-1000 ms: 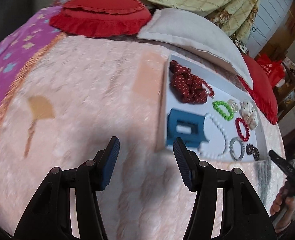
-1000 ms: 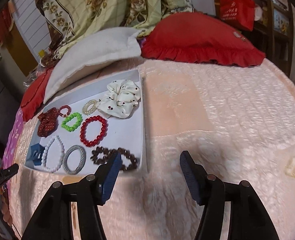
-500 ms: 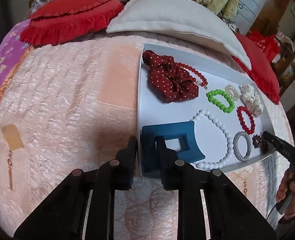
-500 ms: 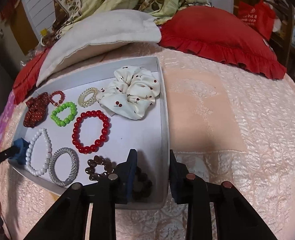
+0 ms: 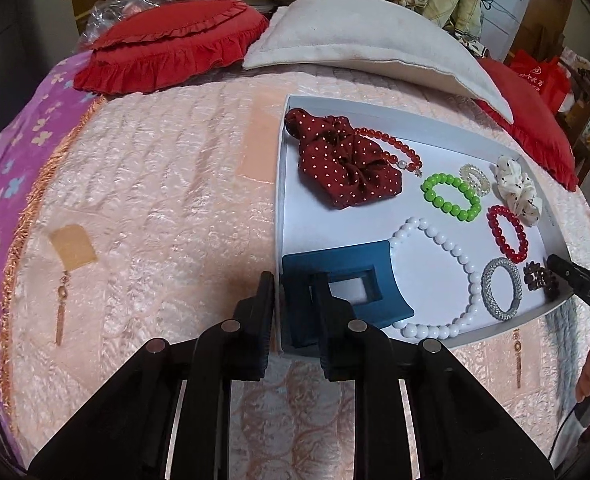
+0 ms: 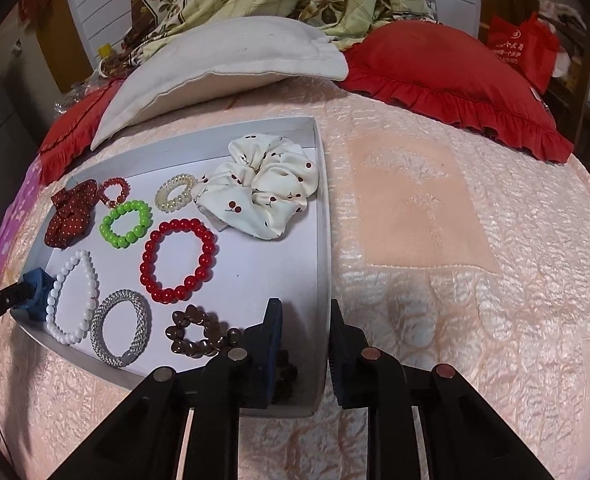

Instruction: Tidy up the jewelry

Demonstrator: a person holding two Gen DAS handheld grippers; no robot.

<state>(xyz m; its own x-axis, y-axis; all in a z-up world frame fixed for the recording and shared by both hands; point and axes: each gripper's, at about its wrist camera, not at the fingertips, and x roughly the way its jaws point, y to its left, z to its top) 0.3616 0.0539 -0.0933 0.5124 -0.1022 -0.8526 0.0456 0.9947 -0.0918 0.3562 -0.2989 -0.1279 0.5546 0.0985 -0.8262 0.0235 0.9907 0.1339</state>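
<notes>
Black left hand-held gripper (image 5: 293, 312) had just been closing; its jaws stood narrow, astride the white tray's (image 5: 279, 184) left wall at the near corner, one finger outside, one inside against the blue hair claw (image 5: 335, 280). Right hand-held gripper (image 6: 305, 344) had also just been closing, jaws narrow and clamped on the same tray's right wall (image 6: 323, 216) near its front corner, inner finger beside the brown bead bracelet (image 6: 193, 334). Tray sat on the pink bedspread (image 5: 155, 200), holding a white bead loop (image 5: 451, 280), silver bangle (image 5: 501, 288), red bracelet (image 6: 179, 260), green bracelet (image 6: 126, 224) and two scrunchies: dark red (image 5: 347, 164), cream (image 6: 263, 184).
</notes>
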